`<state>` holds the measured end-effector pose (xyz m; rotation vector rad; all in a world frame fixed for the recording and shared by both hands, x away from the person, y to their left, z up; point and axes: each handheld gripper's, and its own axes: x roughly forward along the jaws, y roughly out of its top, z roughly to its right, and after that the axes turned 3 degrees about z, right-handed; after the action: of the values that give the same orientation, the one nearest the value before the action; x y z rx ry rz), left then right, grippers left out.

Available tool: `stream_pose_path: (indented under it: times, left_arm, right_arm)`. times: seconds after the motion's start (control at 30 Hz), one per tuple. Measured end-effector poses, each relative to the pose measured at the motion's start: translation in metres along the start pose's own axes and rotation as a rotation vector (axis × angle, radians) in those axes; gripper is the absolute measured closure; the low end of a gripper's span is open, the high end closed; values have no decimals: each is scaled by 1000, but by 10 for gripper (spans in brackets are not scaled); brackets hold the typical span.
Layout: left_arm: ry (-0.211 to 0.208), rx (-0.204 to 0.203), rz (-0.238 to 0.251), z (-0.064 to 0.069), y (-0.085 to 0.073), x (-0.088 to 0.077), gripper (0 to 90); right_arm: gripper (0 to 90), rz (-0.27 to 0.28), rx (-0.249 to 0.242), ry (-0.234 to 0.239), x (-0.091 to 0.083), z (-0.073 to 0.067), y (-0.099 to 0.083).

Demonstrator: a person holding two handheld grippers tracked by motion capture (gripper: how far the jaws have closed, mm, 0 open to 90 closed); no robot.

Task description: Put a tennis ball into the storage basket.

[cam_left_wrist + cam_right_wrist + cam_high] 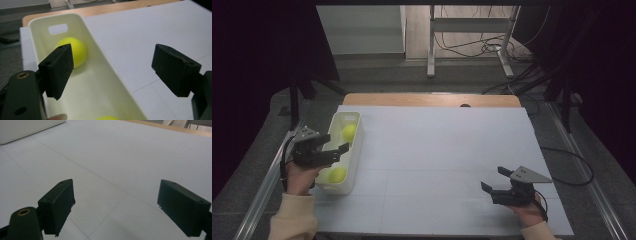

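Nearest to me are my two hands, each one holding tongs above the white table (437, 150). With my right hand (528, 212) I hold the right tongs (495, 178) low over the near right part of the table; their jaws stand wide apart and there is nothing between them, only bare white surface with thin lines. A grey three-cornered plate (529, 174) sits on top of them.

On the left side, my left hand (300, 178) holds the left tongs (336, 145) over a long white bin (356, 150) that stands along the left edge of the table. These tongs are also open and grip nothing. In the left gripper view one jaw hangs over the inside of the bin and the other jaw is over the table, so the bin's long wall (112, 82) runs between them.

Inside the bin lie two yellow-green balls. One ball (337, 174) is at the near end, close to my left hand. Farther away, the other ball (349, 131) lies toward the far end, under the handle hole (58, 28) in the end wall.
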<state>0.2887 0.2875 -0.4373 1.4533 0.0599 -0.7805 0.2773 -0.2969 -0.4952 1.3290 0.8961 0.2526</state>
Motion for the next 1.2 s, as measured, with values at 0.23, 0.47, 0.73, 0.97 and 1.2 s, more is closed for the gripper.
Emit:
stream_pose_path:
  times: [0.23,0.47,0.73,0.97,1.2]
  left_arm:
    - [-90,17,39,16,5,-2,177]
    - [-162,48,58,39,7,2,165]
    - [-227,129,58,73,5,11,150]
    - [-303,192,48,104,-3,20,146]
    - [-345,236,30,129,-19,30,142]
  right_arm:
    - [147,0,0,0,0,0,0]
    - [147,-1,-1,1,0,0,0]
    - [147,4,-3,7,-2,-1,0]
    - [147,-2,-15,26,-3,-2,-2]
    - [147,-16,-19,47,-2,-5,-6]
